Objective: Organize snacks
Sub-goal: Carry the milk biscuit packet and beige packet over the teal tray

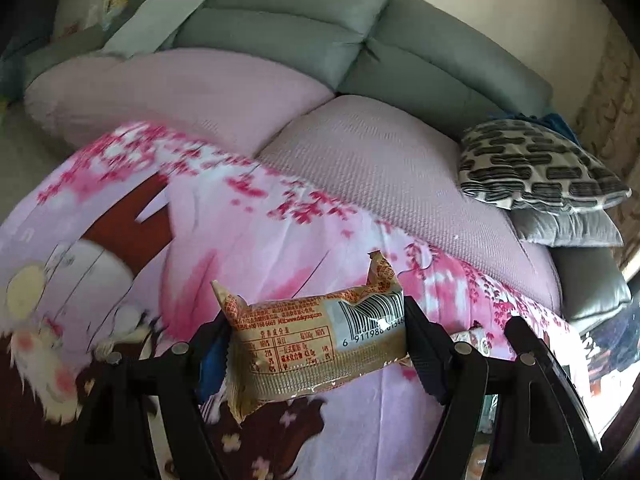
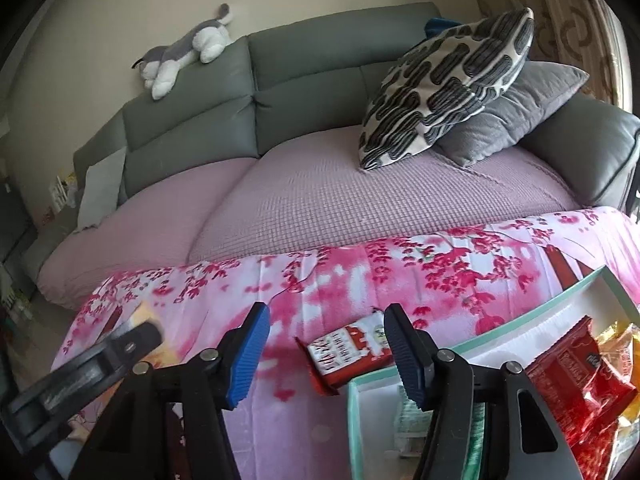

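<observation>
left tongs: left gripper [image 1: 316,334] is clenched on the tan snack packet [image 1: 316,336], one finger on each short side of it
right tongs: right gripper [image 2: 324,354] stands wide apart with nothing between its blue pads [image 2: 248,354]
tan packet, place: lifted off the cloth, crosswise between the left fingers, right in front of that camera
tan packet, long axis: runs left to right across the grip, tilted a little so its right end sits higher; the crimped right end points up and away, the left crimp hangs down toward the camera; back panel with barcode and nutrition table faces the lens
red and white bar [image 2: 348,350]: lies flat on the cloth just ahead of the right gripper, between its fingers in the view; long axis left-low to right-high, its near left corner touching or just beside the box corner
box [image 2: 472,346]: teal-rimmed, white inside, under and beyond the right finger of the right gripper
red crinkled packet [image 2: 580,384]: in the box, right of the right finger, with a yellow-orange packet [image 2: 622,338] beside it
cloth [image 2: 360,280]: pink blossom print, beneath both grippers
sofa [image 2: 320,60]: beyond the cloth, grey-green with a lilac seat cover
patterned cushion [image 2: 448,84]: on the sofa, far right
plush toy [image 2: 188,50]: on the sofa back, far left
</observation>
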A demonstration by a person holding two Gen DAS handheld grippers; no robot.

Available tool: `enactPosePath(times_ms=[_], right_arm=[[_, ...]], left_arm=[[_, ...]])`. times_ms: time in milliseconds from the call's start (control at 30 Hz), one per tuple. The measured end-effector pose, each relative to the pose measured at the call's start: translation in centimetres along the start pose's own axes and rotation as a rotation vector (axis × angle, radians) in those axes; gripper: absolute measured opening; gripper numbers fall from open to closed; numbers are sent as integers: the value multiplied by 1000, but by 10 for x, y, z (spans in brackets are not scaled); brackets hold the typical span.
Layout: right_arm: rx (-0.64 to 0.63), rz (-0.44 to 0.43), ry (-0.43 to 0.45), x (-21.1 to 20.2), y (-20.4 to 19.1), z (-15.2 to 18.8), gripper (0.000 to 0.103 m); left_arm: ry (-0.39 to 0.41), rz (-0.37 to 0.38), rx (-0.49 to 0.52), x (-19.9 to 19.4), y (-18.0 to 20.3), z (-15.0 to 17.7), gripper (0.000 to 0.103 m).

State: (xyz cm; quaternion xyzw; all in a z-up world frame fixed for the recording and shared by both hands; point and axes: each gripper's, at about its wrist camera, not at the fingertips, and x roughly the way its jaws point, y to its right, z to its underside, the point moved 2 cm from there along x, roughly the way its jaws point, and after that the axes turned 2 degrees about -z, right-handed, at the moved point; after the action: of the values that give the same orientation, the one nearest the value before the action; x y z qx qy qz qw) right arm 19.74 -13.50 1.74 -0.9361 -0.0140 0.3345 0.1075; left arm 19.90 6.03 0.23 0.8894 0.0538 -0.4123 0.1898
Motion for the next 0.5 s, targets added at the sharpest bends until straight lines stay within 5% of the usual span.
enactPosePath(times_ms=[300, 500], right_arm=[[56, -17, -50, 2, 24, 0, 64], [10, -17, -207, 19, 22, -5, 64]], left_arm=[[-54, 4, -115, -2, -33, 23, 78], [-83, 45, -153, 4, -40, 27, 78]])
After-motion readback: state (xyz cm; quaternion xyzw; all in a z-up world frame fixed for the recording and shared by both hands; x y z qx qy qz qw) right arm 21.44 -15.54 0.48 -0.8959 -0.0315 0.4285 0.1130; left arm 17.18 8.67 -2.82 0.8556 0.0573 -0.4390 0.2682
